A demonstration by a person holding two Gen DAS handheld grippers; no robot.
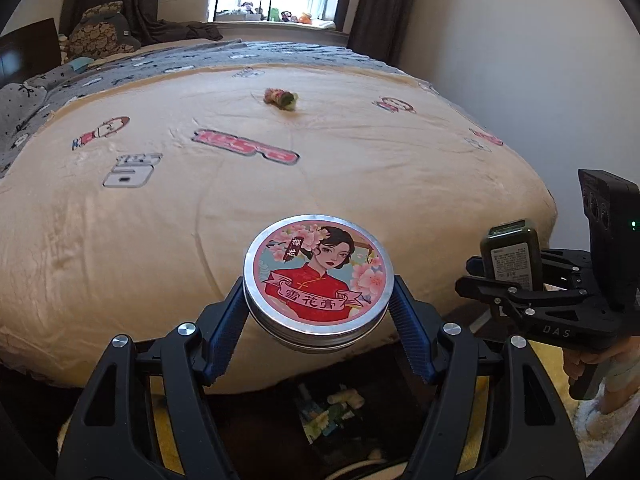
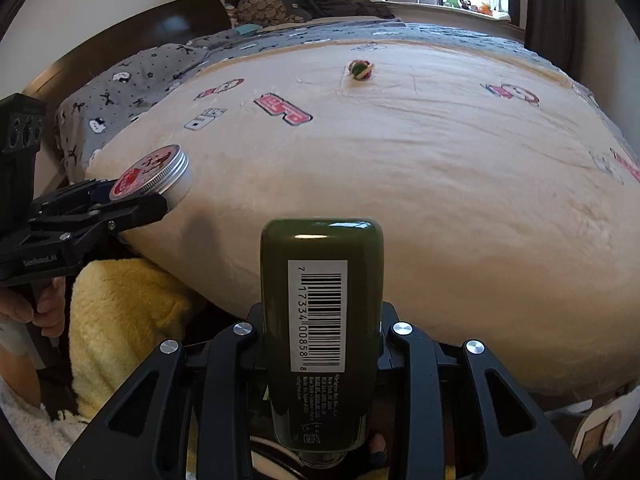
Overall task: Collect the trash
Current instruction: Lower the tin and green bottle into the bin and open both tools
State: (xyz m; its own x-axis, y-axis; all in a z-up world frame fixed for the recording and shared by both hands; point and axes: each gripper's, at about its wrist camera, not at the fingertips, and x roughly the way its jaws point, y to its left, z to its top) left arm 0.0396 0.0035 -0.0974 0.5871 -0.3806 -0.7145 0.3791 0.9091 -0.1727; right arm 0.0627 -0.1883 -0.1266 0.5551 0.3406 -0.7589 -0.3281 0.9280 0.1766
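My left gripper (image 1: 318, 304) is shut on a round metal tin (image 1: 316, 278) with a pink lid showing a woman in red, held level in front of the bed's near edge. It also shows in the right wrist view (image 2: 154, 178). My right gripper (image 2: 320, 344) is shut on a dark green bottle (image 2: 322, 320) with a barcode label, held upright; the bottle also shows in the left wrist view (image 1: 514, 258). A small crumpled wrapper (image 1: 280, 98), red, green and tan, lies far out on the bed; it also shows in the right wrist view (image 2: 361, 69).
The bed has a cream blanket (image 1: 360, 168) with cartoon prints. Grey bedding and pillows (image 1: 24, 104) lie at the left. Below the bed edge is a dark container with scraps (image 1: 328, 412). A yellow fleece (image 2: 120, 320) lies lower left. A window sill with toys (image 1: 276, 14) is behind.
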